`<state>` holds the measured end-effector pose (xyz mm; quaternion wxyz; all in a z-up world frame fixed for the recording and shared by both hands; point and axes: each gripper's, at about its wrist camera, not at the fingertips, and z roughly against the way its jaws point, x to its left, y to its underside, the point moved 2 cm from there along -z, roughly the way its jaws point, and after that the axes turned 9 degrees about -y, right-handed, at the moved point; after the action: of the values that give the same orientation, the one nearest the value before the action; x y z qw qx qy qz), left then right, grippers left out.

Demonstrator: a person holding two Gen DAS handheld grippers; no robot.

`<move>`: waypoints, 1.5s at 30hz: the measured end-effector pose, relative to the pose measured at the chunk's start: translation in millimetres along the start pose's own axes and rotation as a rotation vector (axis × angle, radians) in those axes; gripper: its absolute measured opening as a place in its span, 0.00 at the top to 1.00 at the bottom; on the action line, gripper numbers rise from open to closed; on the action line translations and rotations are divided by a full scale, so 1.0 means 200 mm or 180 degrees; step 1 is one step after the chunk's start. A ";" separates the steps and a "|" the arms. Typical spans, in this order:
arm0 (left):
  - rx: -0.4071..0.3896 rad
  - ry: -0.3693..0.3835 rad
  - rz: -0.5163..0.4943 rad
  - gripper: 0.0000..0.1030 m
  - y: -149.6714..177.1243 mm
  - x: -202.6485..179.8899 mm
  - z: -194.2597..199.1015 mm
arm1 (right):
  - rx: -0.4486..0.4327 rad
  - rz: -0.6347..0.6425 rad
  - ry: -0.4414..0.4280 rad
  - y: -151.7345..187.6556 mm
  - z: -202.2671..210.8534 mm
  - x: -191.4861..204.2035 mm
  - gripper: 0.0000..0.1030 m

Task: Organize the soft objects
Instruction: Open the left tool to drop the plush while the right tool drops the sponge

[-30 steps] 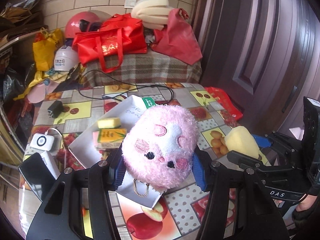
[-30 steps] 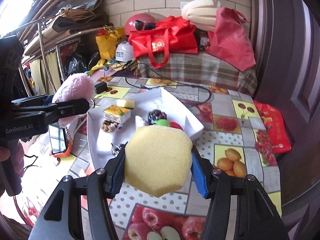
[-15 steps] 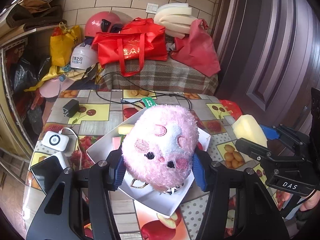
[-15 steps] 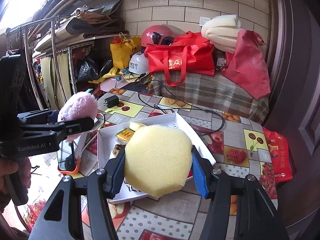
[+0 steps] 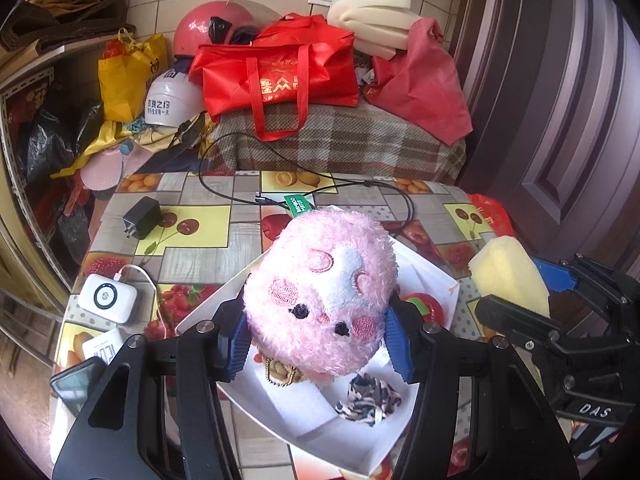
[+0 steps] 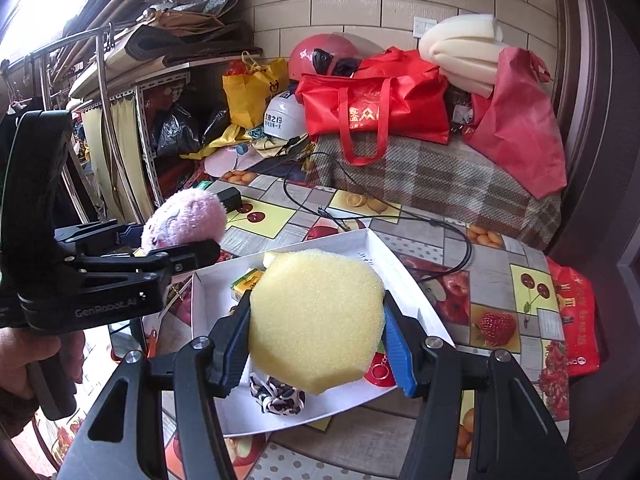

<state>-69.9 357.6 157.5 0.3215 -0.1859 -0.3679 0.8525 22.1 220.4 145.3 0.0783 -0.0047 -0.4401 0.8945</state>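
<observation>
My left gripper (image 5: 316,340) is shut on a pink plush toy (image 5: 320,292) and holds it above a white tray (image 5: 304,412) on the table. The plush toy also shows in the right wrist view (image 6: 184,218). My right gripper (image 6: 316,336) is shut on a yellow sponge (image 6: 316,320), held above the same white tray (image 6: 404,280). The yellow sponge (image 5: 506,272) also shows at the right of the left wrist view. In the tray lie a leopard-print scrunchie (image 5: 368,400), a yellow box (image 6: 246,280) and a red and green item (image 5: 424,306).
The table has a fruit-print cloth (image 5: 192,232). On it lie a black charger (image 5: 140,218), a black cable (image 5: 360,188), a white power bank (image 5: 106,298) and a phone (image 5: 76,384). Behind are red bags (image 5: 280,72), helmets (image 5: 208,28) and foam (image 5: 368,12).
Both grippers have pulled back and up from the table with their objects still held. The tray now sits lower in both views, and the scrunchie has come into sight.
</observation>
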 end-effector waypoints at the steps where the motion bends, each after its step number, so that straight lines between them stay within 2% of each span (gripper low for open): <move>1: 0.0035 -0.0018 0.0004 0.46 -0.01 0.00 -0.04 | 0.0023 -0.0031 -0.0012 -0.01 -0.03 -0.01 0.43; 9: 0.0405 -0.0231 0.0006 0.45 0.01 -0.01 -0.37 | 0.0312 -0.0700 -0.0145 -0.03 -0.34 -0.22 0.43; 13: 0.0468 -0.0350 -0.0110 0.45 0.03 -0.05 -0.44 | 0.0431 -0.0772 -0.0102 0.00 -0.46 -0.26 0.43; 16: 0.0589 -0.0332 -0.0046 0.45 0.06 -0.03 -0.51 | 0.0489 -0.0879 -0.0065 0.02 -0.52 -0.30 0.42; 22: 0.0622 -0.0393 -0.0083 0.45 0.10 -0.05 -0.56 | 0.0540 -0.0941 0.0011 0.05 -0.57 -0.34 0.41; 25: 0.0583 -0.0469 -0.0028 0.37 0.11 -0.04 -0.56 | 0.0523 -0.0937 0.0076 0.06 -0.57 -0.34 0.40; 26: 0.0581 -0.0518 -0.0025 0.31 0.11 -0.04 -0.56 | 0.0514 -0.0931 0.0096 0.06 -0.57 -0.34 0.39; 27: 0.0582 -0.0582 -0.0020 0.19 0.12 -0.03 -0.56 | 0.0506 -0.0932 0.0116 0.06 -0.57 -0.34 0.37; 28: 0.0592 -0.0598 -0.0007 0.12 0.12 -0.02 -0.56 | 0.0490 -0.0954 0.0113 0.06 -0.57 -0.35 0.35; 29: 0.0597 -0.0577 0.0012 0.00 0.12 -0.01 -0.56 | 0.0475 -0.0989 0.0082 0.07 -0.56 -0.36 0.22; 30: 0.0595 -0.0579 0.0019 0.00 0.12 -0.01 -0.56 | 0.0463 -0.1016 0.0033 0.07 -0.56 -0.36 0.13; 32: 0.0575 -0.0604 -0.0005 0.00 0.12 -0.02 -0.54 | 0.0428 -0.1039 -0.0023 0.07 -0.55 -0.35 0.08; 33: 0.0570 -0.0600 -0.0019 0.00 0.13 -0.02 -0.54 | 0.0421 -0.1046 -0.0022 0.08 -0.55 -0.35 0.00; 45: 0.0523 -0.0537 0.0036 0.00 0.15 -0.06 -0.41 | 0.0262 -0.1103 0.0024 0.11 -0.40 -0.31 0.00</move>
<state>-28.5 375.2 81.3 0.2988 -0.0885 -0.3215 0.8942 86.7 262.1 75.5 0.2331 0.0711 -0.3971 0.8848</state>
